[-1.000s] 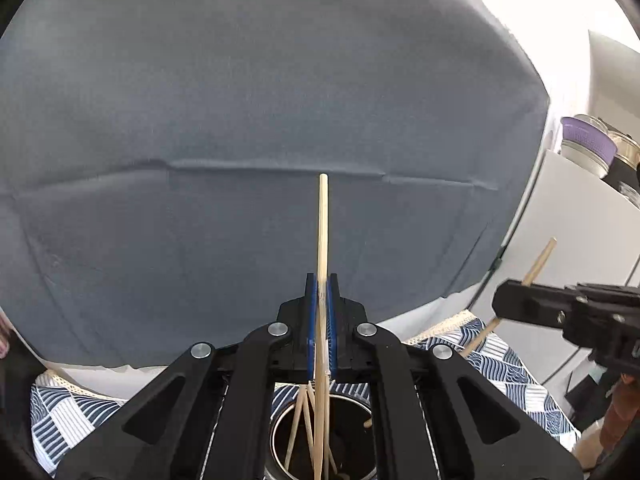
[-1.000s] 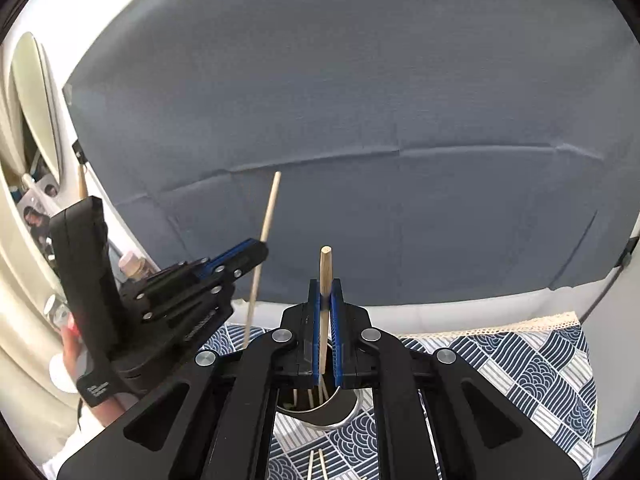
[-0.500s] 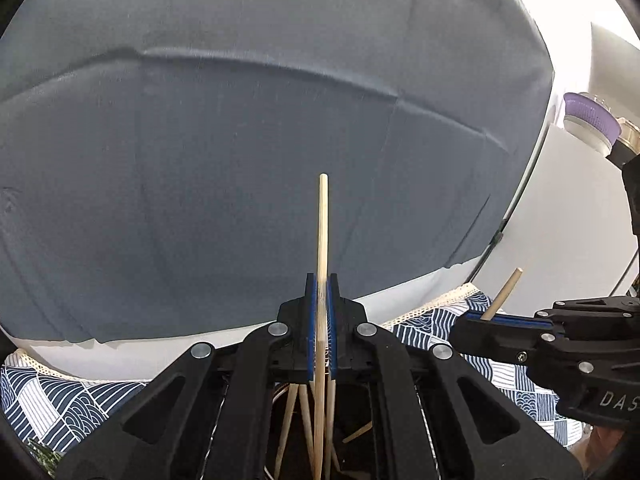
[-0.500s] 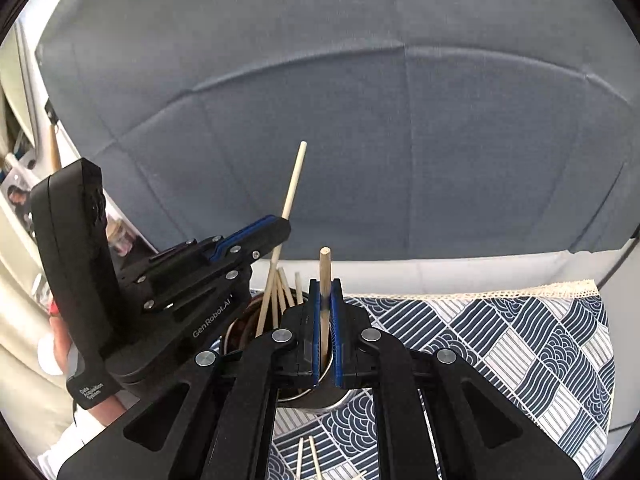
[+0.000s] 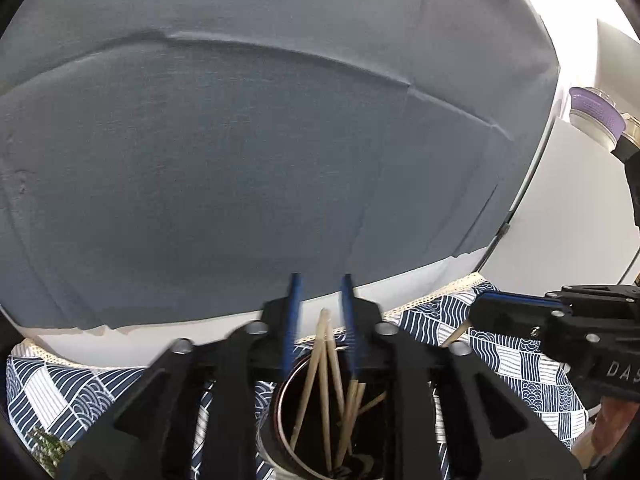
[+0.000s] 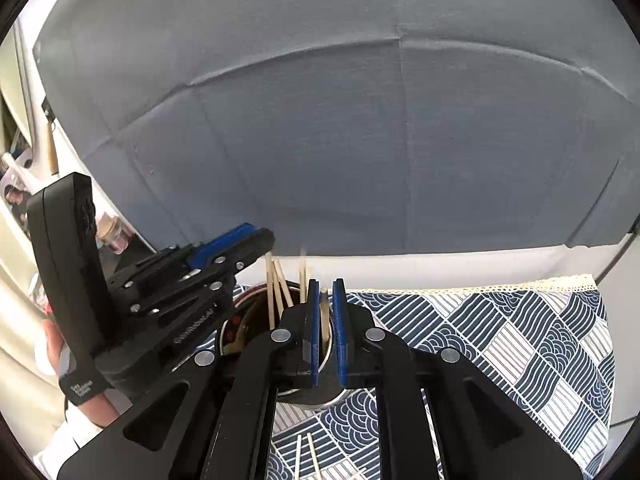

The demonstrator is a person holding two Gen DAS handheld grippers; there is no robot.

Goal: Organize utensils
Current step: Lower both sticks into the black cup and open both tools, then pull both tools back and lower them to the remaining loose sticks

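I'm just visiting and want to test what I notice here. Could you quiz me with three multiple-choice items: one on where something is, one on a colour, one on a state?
1. Where do the upright chopsticks stand?
A in the metal cup
B on a plate
C in a drawer

2. What colour are the finger pads?
A red
B blue
C green

3. How is the left gripper?
A clamped on a spoon
B out of view
C open

Answers: 1 A, sticks rise from the cup. 2 B, blue strips line the fingers. 3 C, a gap shows between its fingers.

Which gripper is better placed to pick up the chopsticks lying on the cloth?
Right. The loose chopsticks lie directly below the open right gripper, while the left gripper hovers over the cup.
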